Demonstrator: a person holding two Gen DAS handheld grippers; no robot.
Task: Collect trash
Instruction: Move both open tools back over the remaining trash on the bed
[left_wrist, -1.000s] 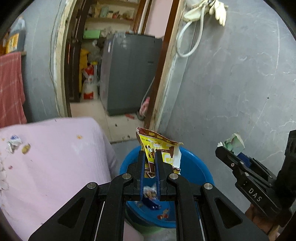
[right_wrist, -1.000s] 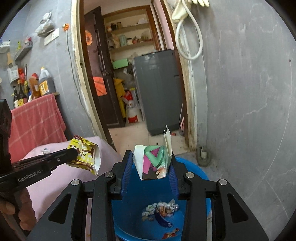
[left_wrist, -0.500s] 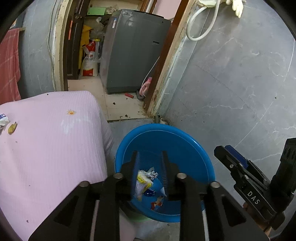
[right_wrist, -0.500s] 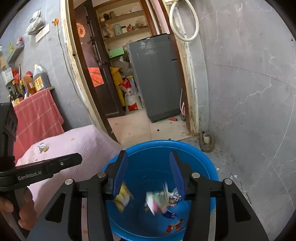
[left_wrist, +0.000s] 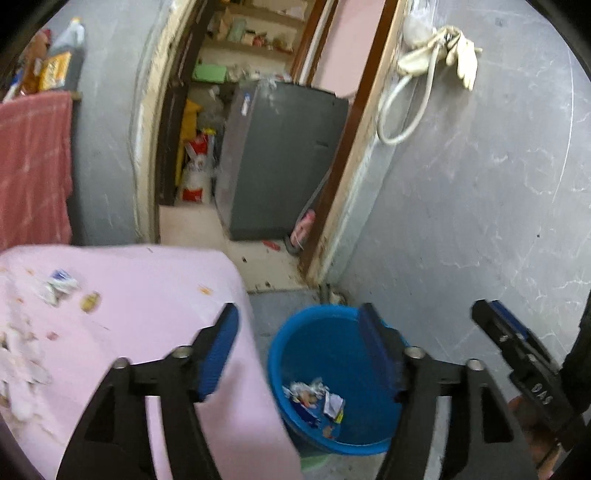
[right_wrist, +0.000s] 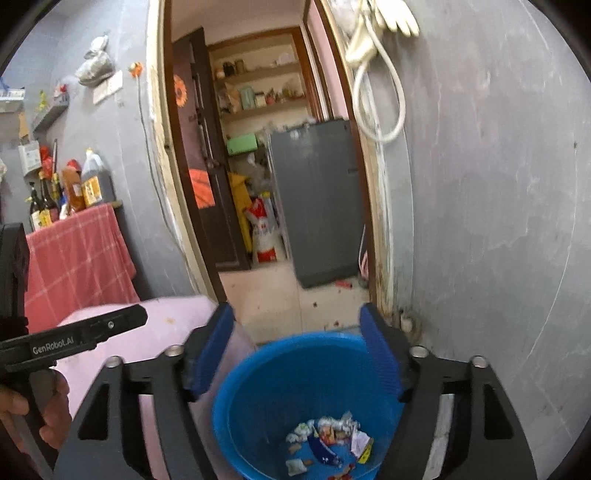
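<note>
Step in hand: both drops look done; the wrappers (right_wrist: 327, 441) lie in a heap on the floor of the blue bucket (right_wrist: 258, 373), and more trash waits on the pink cloth.
Left gripper (left_wrist: 299, 350): its jaws have just been opening and now stand wide, nothing between the blue pads; it points slightly downward, straddling the right edge of the pink cloth (left_wrist: 155, 295) and the left rim of the bucket.
Right gripper (right_wrist: 297, 349): its jaws have likewise just been opening, wide apart and empty; it points a little below level, above the bucket, with the doorway beyond.
Remaining trash: a crumpled blue-and-white wrapper (left_wrist: 59, 284) and a small yellow scrap (left_wrist: 90, 301) just right of it, with pale torn bits (left_wrist: 18, 354) nearer along the left edge.
Key relation: this trash lies left of the left jaws, across the cloth from the bucket; the left hand is judged nearer, since the right gripper sits on the far side of the bucket.
Long axis: the frames are too blurred to tell for any scrap.
Next move, as a judgement: swing left and dip toward the cloth.
</note>
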